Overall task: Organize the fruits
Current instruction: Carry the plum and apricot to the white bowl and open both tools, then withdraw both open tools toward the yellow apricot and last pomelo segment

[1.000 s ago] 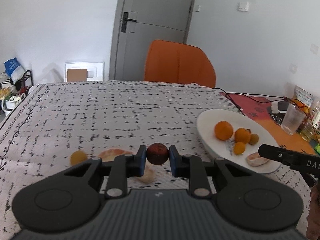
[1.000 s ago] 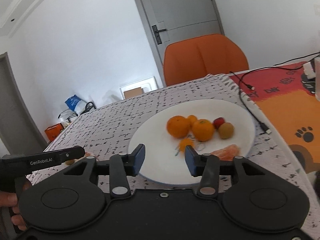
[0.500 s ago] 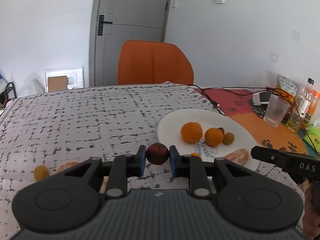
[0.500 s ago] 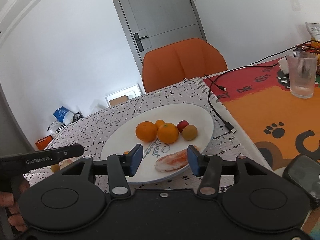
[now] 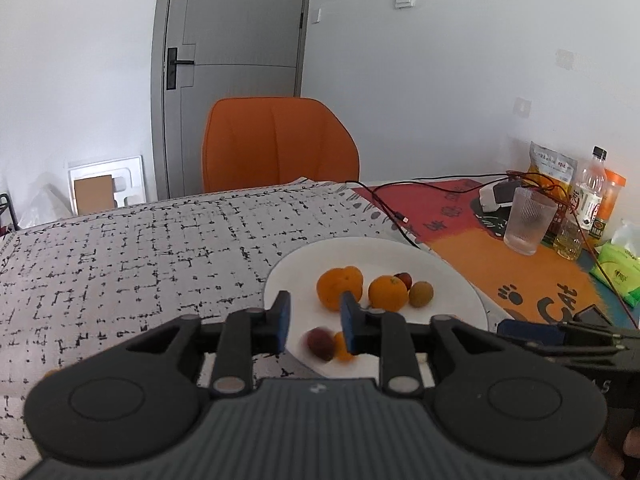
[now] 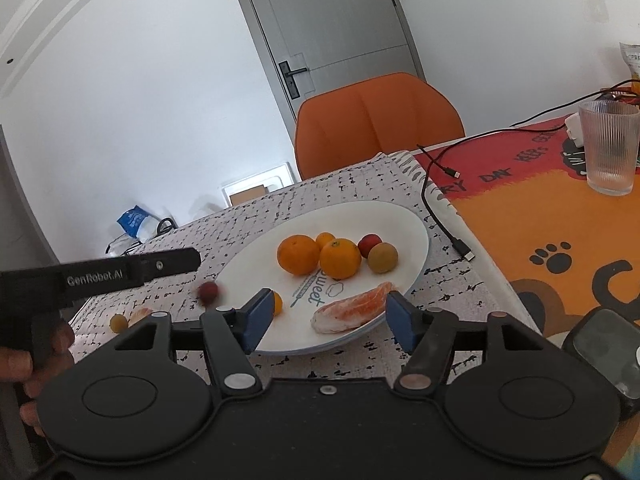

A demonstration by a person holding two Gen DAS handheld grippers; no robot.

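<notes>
left gripper (image 5: pixel 313 322): jaws opening, nothing clamped
red fruit (image 5: pixel 320 343): blurred, below the pads, over plate (image 5: pixel 460 300) edge
right gripper (image 6: pixel 328 316): opening, empty

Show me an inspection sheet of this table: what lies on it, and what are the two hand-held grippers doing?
Surface: patterned tablecloth, with an orange cat mat beside it.
Job's things: white plate holding two oranges, small fruits and a peeled segment; blurred dark red fruit by the plate's edge; small yellow fruit off the plate.
Clutter: ribbed glass, bottles, green tissue pack.
Grippers: left hand-held gripper, jaws opening, nothing gripped; right hand-held gripper, jaws opening, nothing gripped, peeled segment just ahead.
Cables: black cable beside the plate.
Surroundings: orange chair, grey door.
</notes>
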